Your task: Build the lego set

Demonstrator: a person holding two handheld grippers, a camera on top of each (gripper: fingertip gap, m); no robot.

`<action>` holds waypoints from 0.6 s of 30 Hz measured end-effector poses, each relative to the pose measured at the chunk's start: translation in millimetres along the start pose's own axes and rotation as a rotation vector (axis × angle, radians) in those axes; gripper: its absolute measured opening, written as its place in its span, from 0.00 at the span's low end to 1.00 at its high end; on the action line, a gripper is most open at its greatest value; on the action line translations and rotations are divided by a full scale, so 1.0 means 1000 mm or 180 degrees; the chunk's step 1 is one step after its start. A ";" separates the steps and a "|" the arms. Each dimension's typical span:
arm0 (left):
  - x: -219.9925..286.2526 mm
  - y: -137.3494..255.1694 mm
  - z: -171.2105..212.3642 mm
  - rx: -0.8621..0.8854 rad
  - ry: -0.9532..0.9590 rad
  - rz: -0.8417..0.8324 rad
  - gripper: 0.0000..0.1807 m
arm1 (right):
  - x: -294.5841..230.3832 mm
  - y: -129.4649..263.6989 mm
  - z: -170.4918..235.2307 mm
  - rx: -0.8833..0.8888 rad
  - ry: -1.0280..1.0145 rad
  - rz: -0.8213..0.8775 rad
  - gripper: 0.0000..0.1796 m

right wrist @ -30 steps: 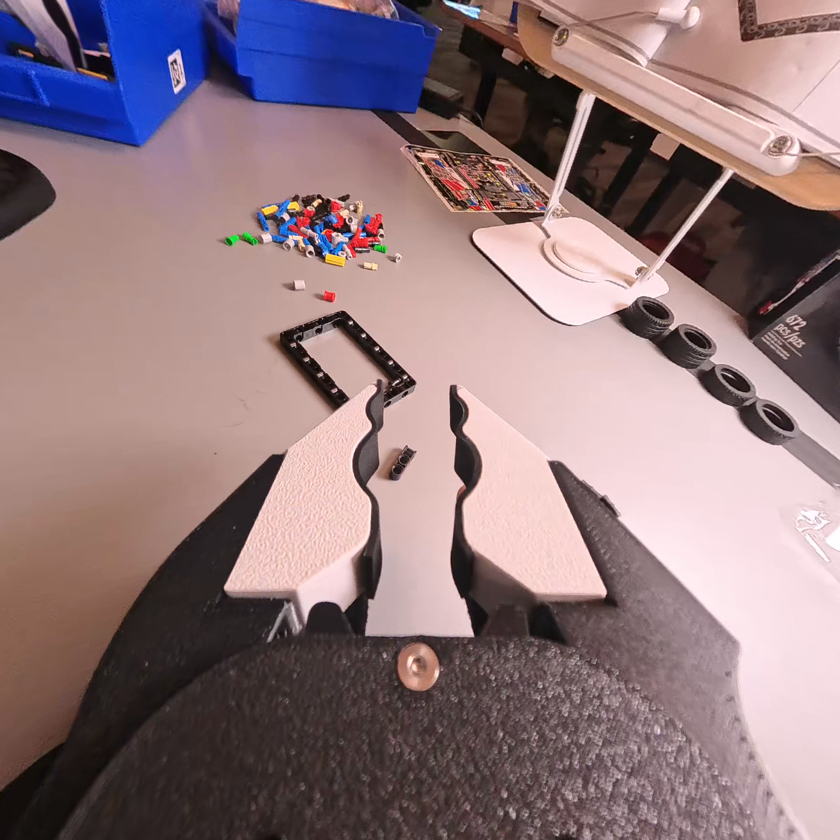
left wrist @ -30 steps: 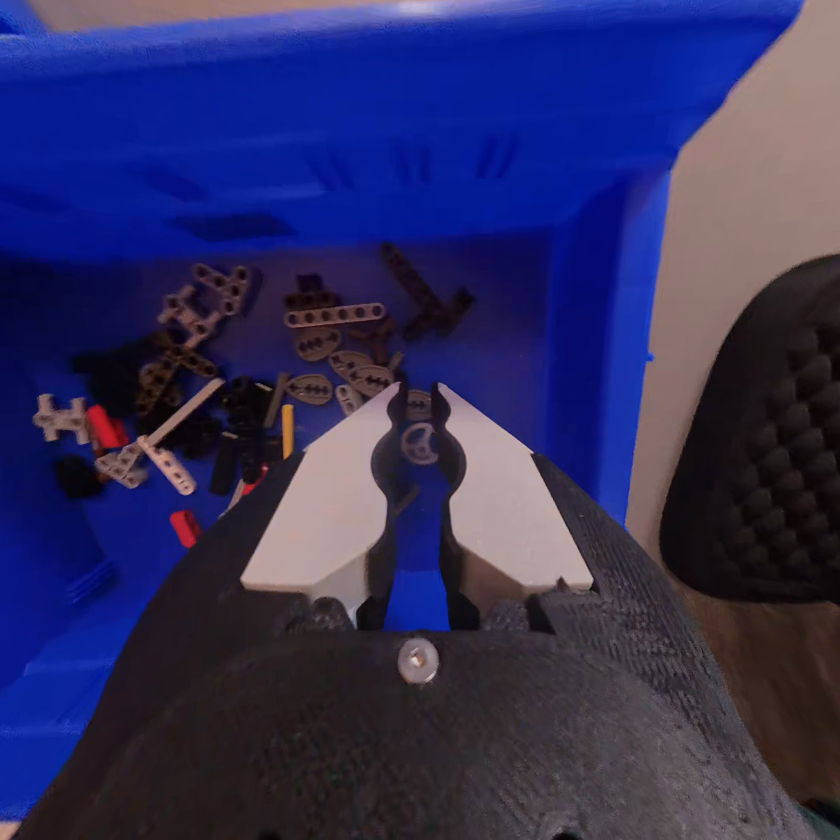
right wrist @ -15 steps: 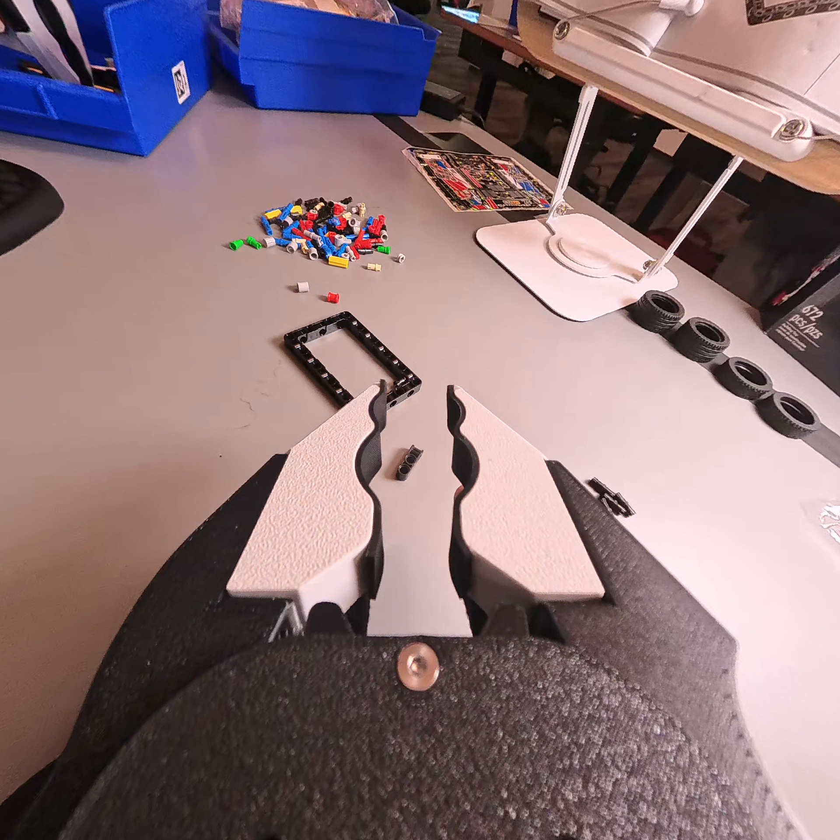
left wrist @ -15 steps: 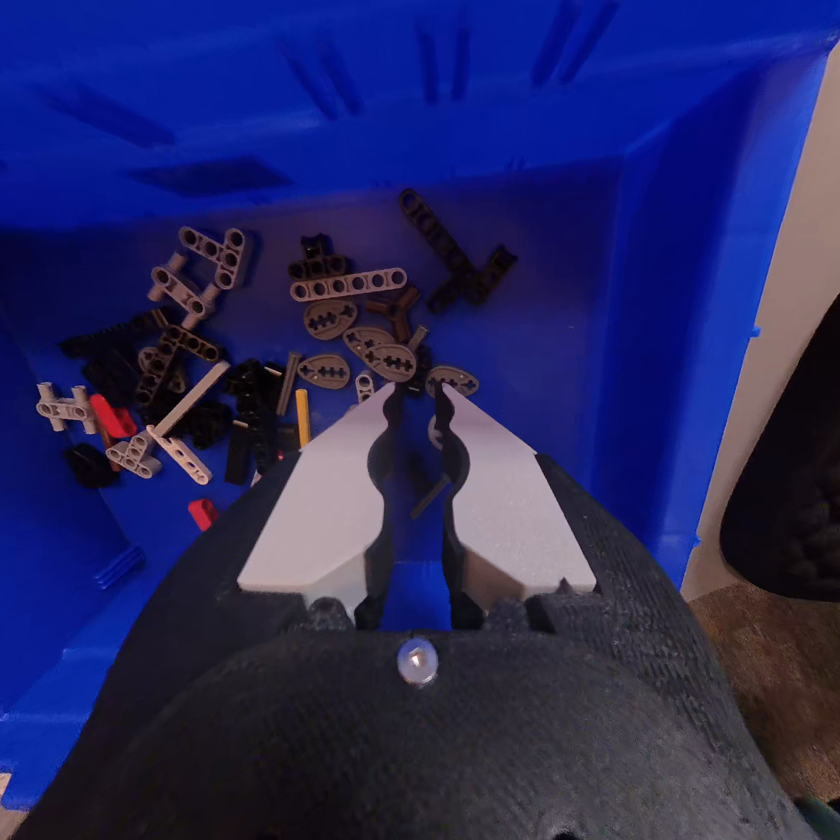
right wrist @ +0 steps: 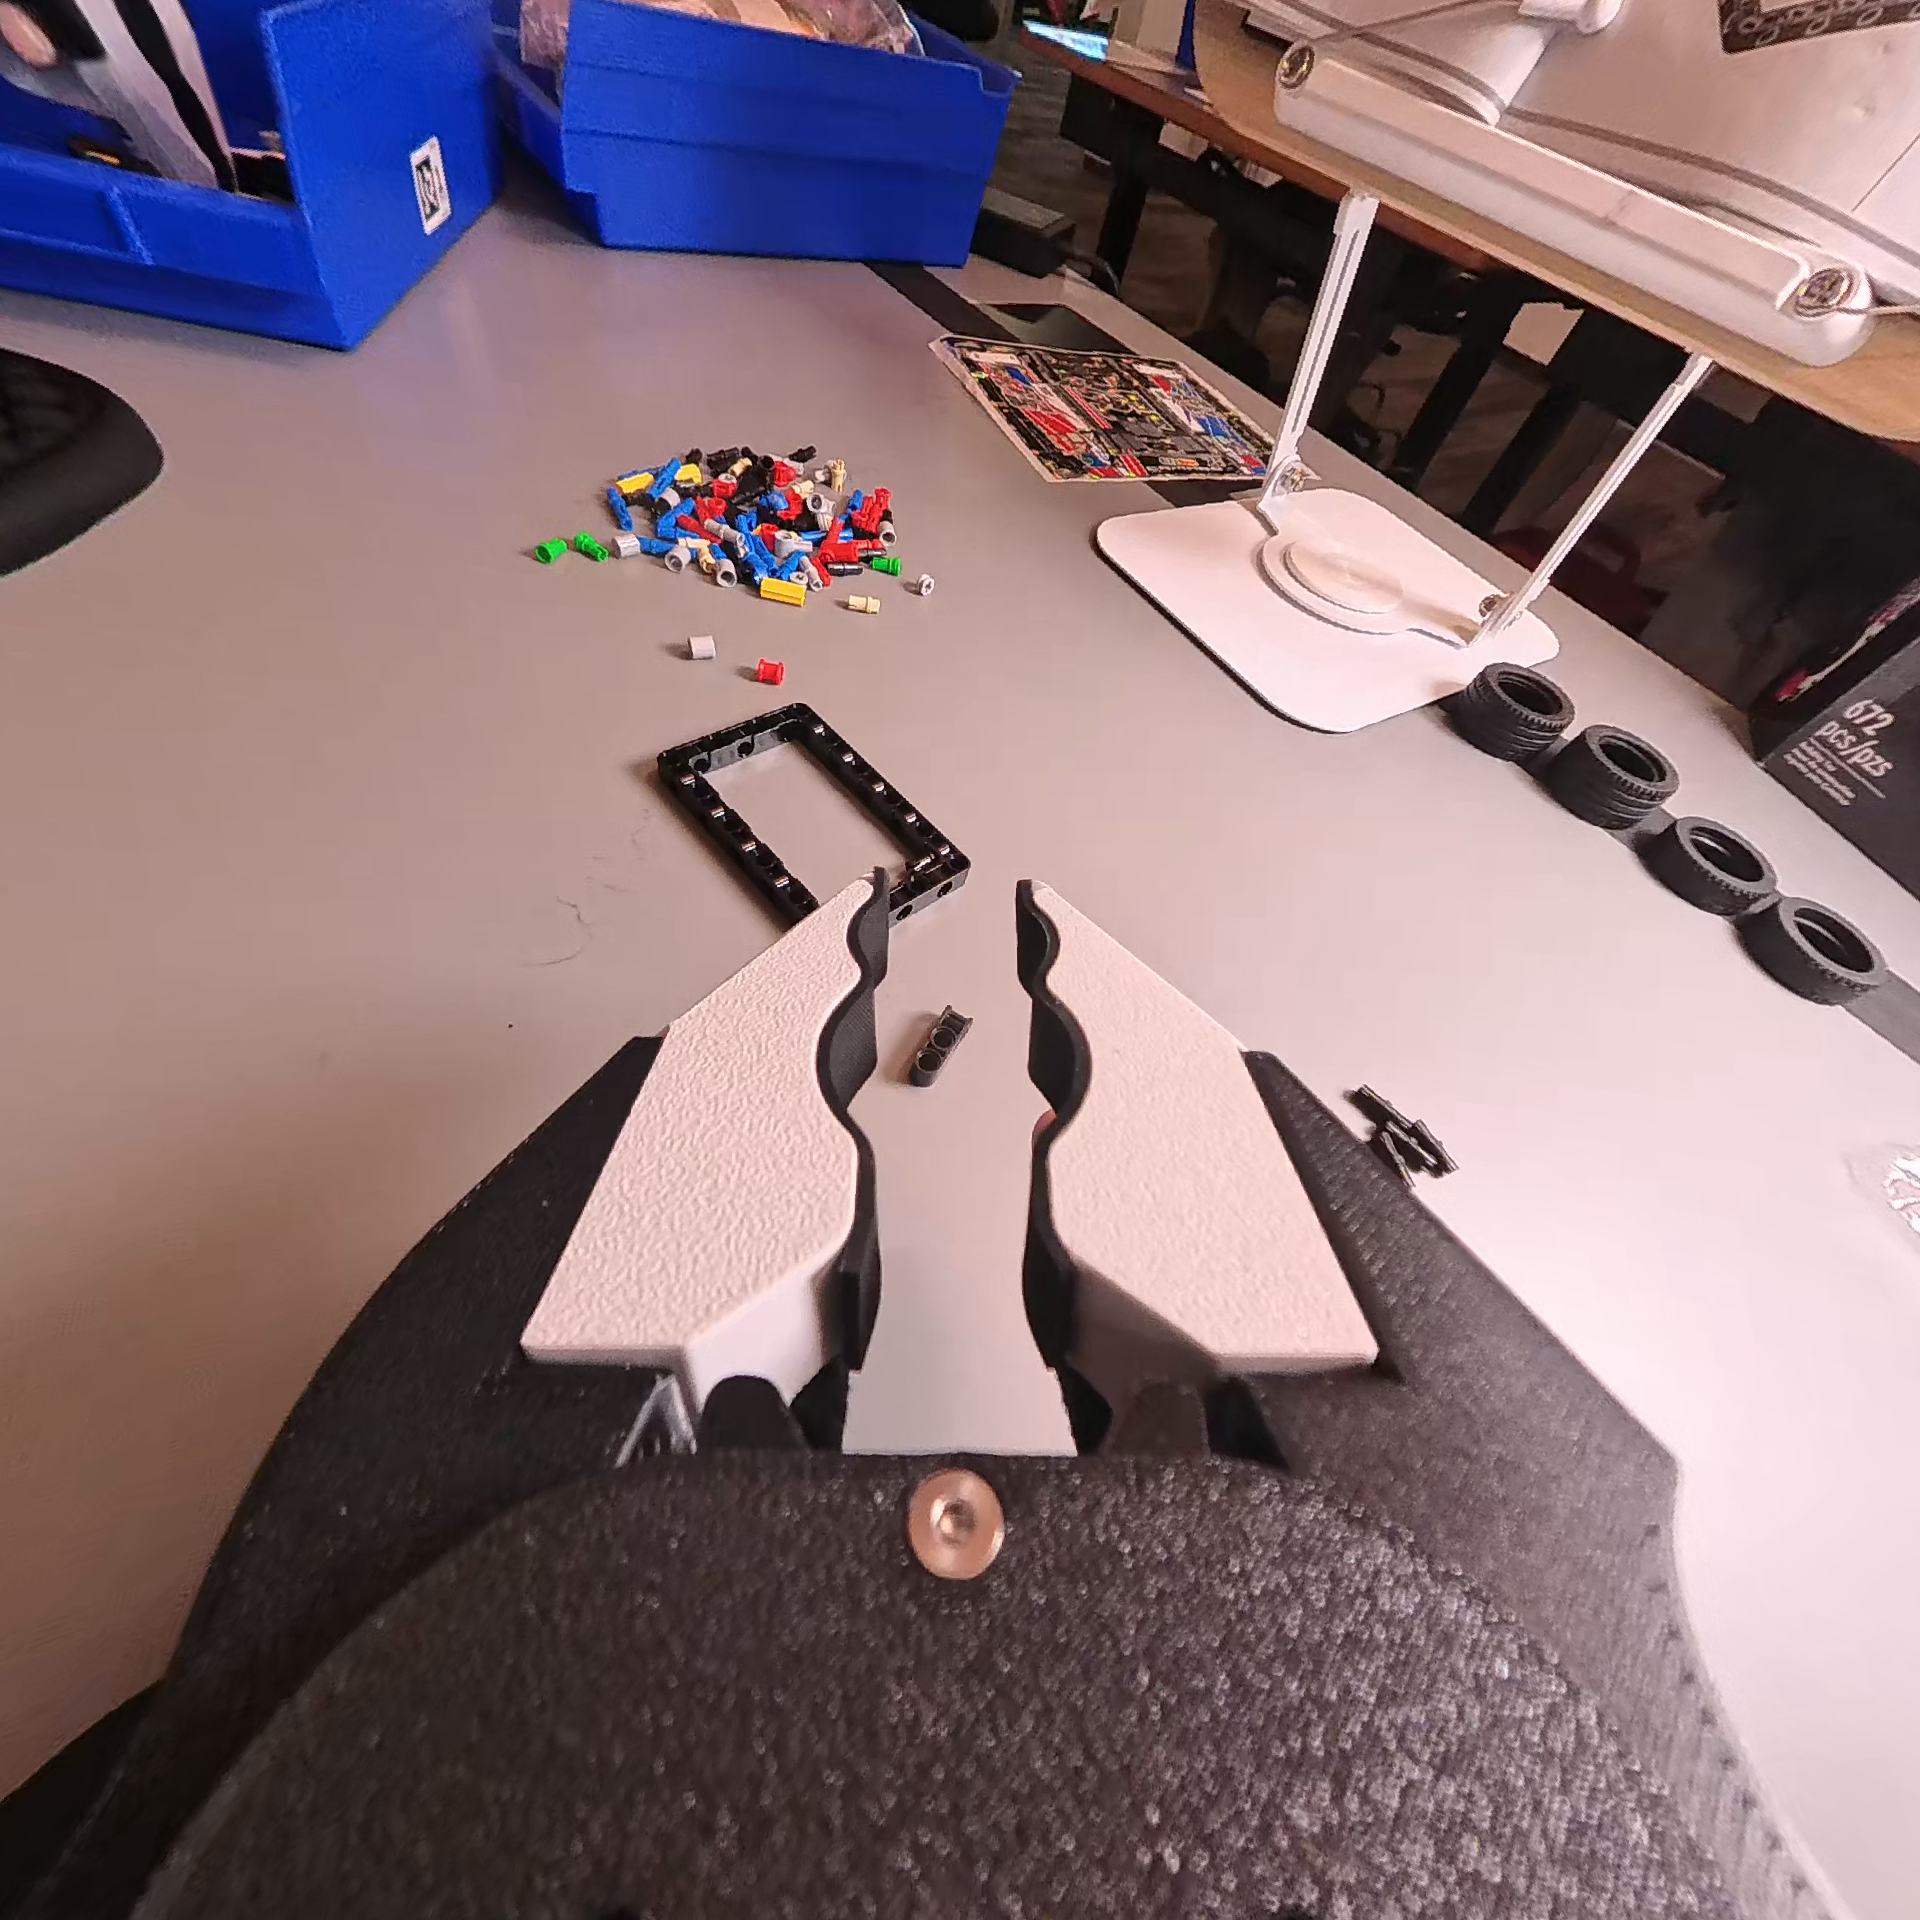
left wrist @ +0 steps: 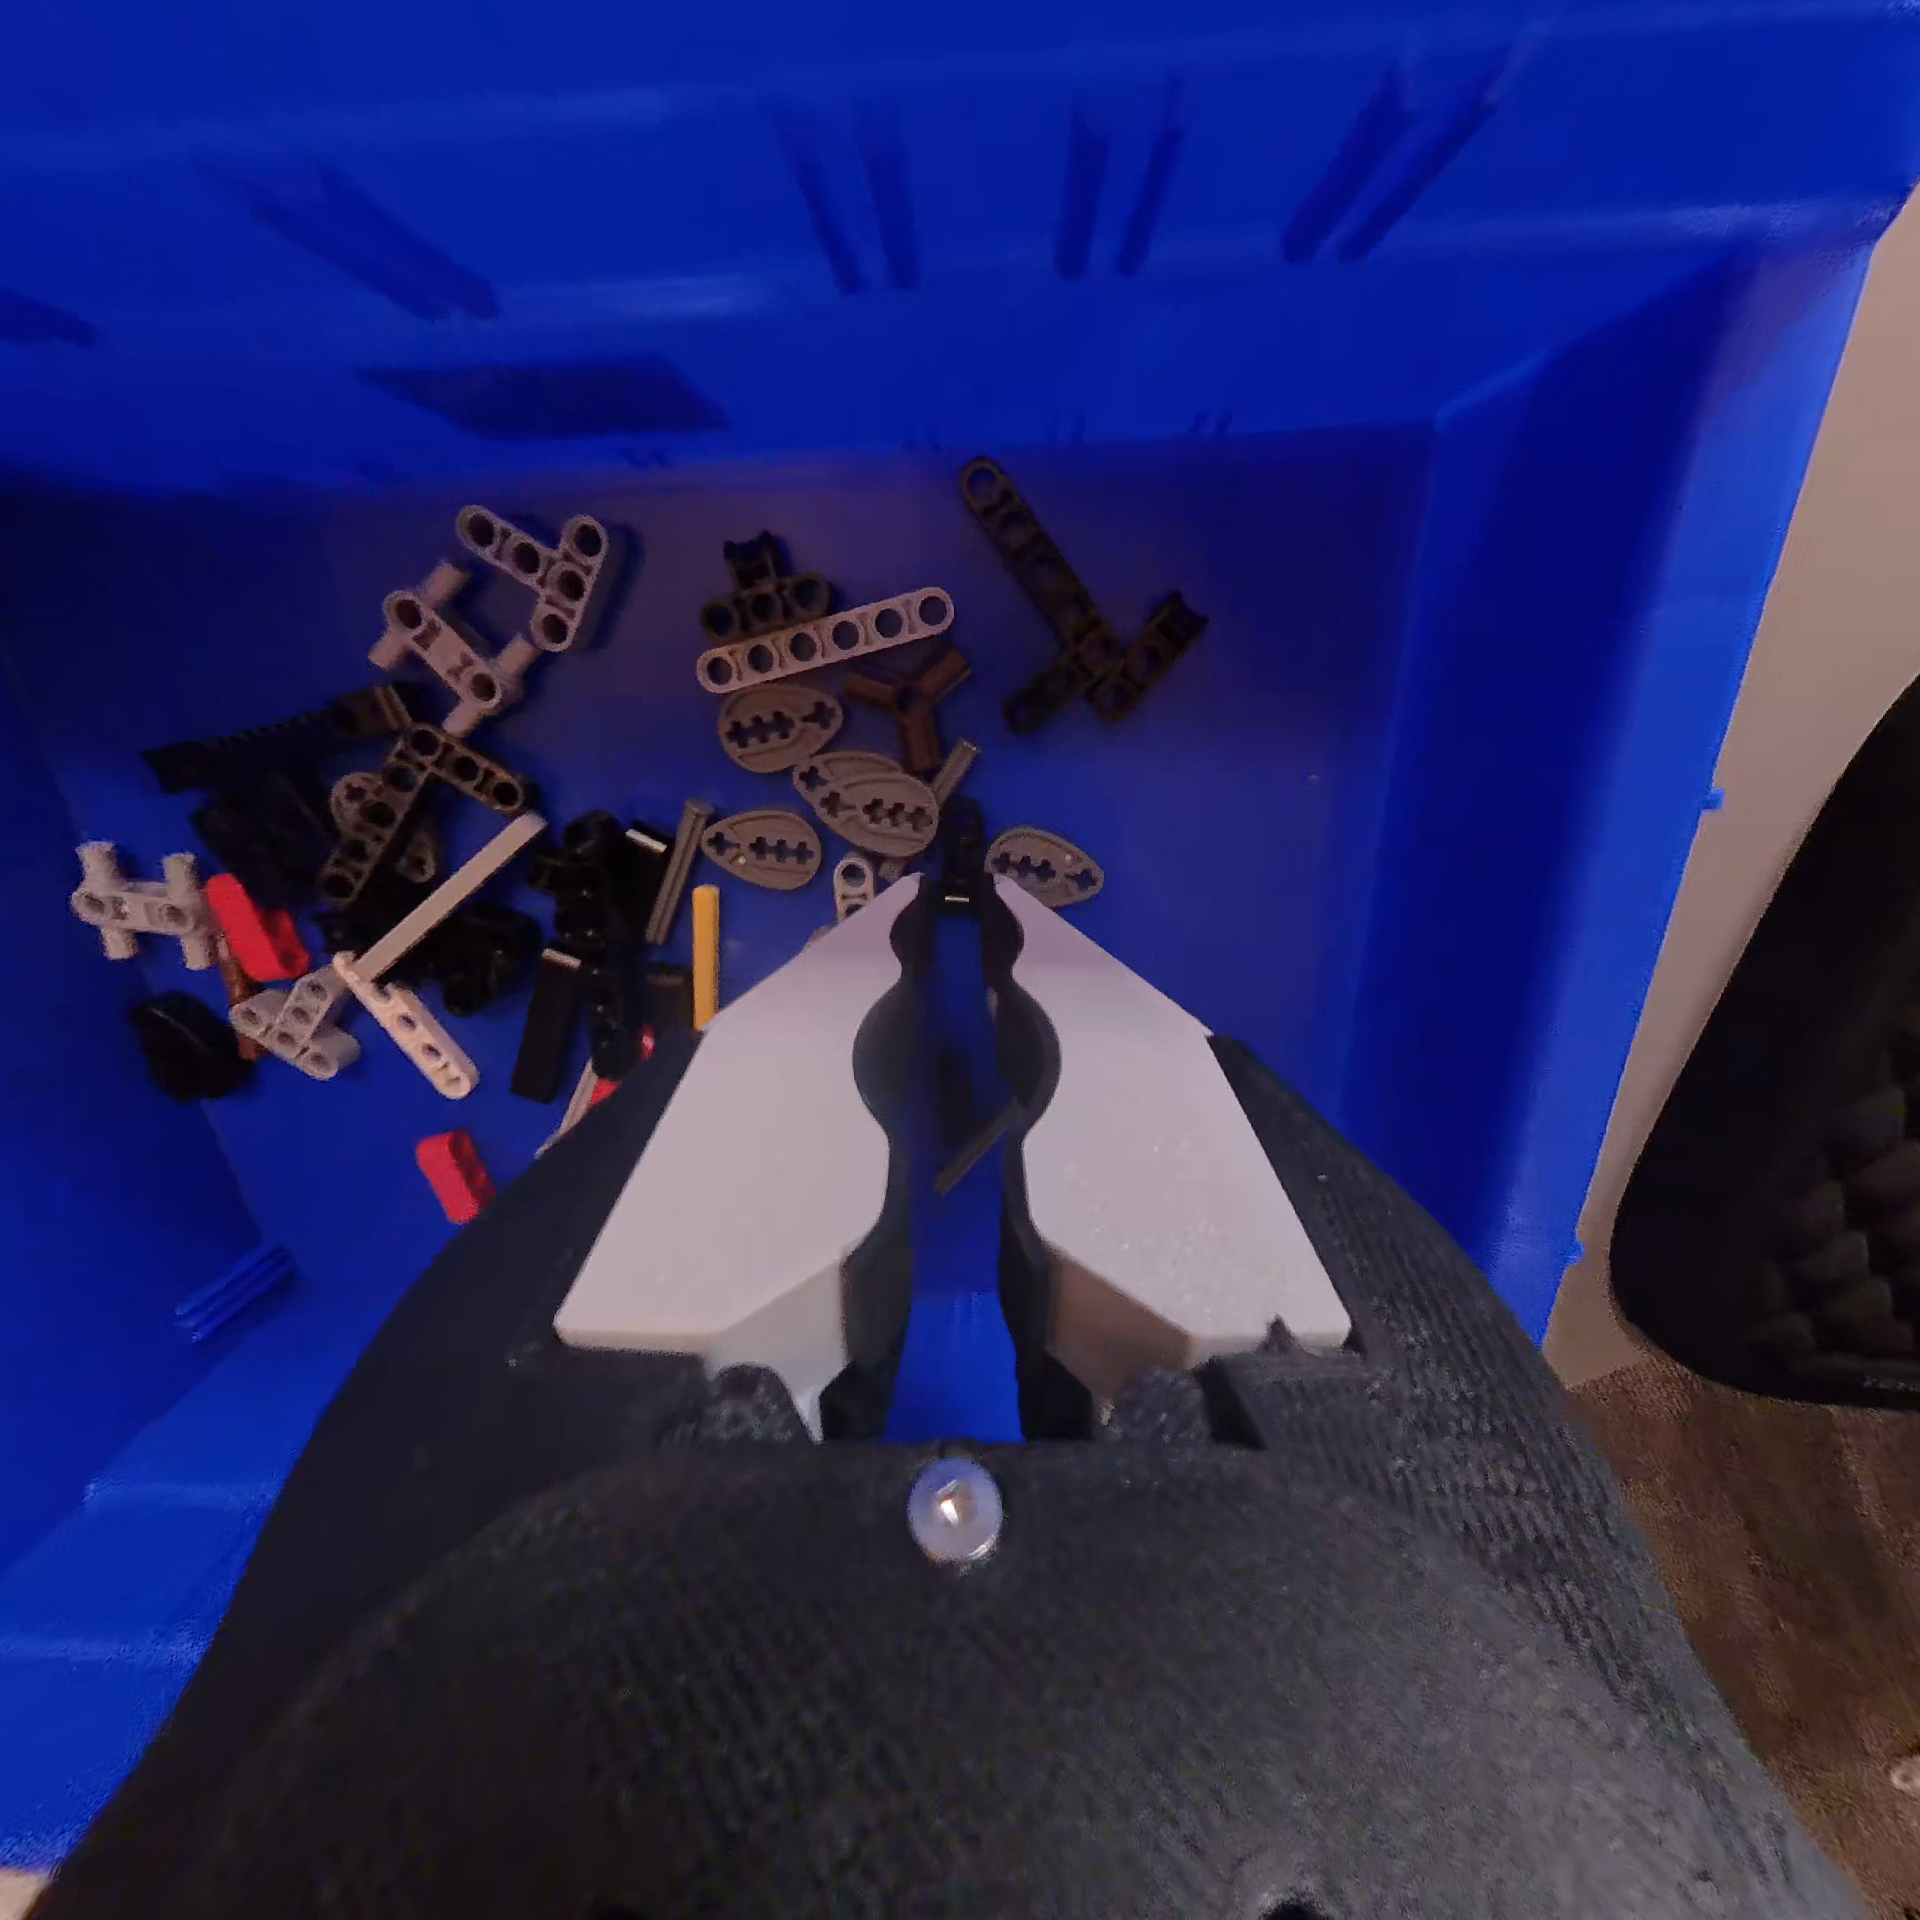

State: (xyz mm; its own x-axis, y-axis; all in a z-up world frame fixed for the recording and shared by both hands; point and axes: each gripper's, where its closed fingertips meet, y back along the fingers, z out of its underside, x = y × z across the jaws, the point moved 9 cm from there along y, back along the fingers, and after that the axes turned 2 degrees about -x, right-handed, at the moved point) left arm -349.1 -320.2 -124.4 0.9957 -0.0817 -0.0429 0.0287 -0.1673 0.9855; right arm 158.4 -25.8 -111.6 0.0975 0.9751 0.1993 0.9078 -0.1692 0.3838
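Observation:
My left gripper [left wrist: 958, 902] is inside a blue bin [left wrist: 1507, 727]. Its tips are closed on a small black connector piece [left wrist: 962, 847] that sticks out forward. Grey oval plates [left wrist: 871, 802], a light grey beam [left wrist: 826, 639], a black angled beam [left wrist: 1081, 623] and other loose parts lie on the bin floor. My right gripper [right wrist: 951, 899] is open and empty low over the grey table. A small black connector [right wrist: 940, 1044] lies between its fingers. A black rectangular frame [right wrist: 810, 821] lies just past its left fingertip.
A pile of small coloured pins [right wrist: 748, 525] lies beyond the frame. There are several black tyres [right wrist: 1621, 774] on the right, a white lamp base [right wrist: 1330, 613], a printed sheet [right wrist: 1112, 410], black pins [right wrist: 1403, 1132] and blue bins [right wrist: 769, 145] at the back. A black mesh chair [left wrist: 1808, 1091] stands right of the bin. The gap from one gripper's tips to the other's is roughly 55 cm.
My left gripper moved forward and down into the bin, and its tips came onto the small black connector. My right gripper drew back slightly and stayed open.

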 end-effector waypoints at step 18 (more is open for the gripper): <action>0.249 0.063 -0.135 0.2641 -0.2198 0.2145 0.04 | -0.080 -0.026 -0.064 0.0721 0.0083 -0.1779 0.13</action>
State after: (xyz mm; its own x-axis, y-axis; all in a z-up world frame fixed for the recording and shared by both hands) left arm -87.3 -218.8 -51.3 0.5318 -0.8407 0.1019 -0.7753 -0.4350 0.4579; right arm 100.7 -108.8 -80.4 -0.4268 0.9032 0.0459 0.8832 0.4054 0.2359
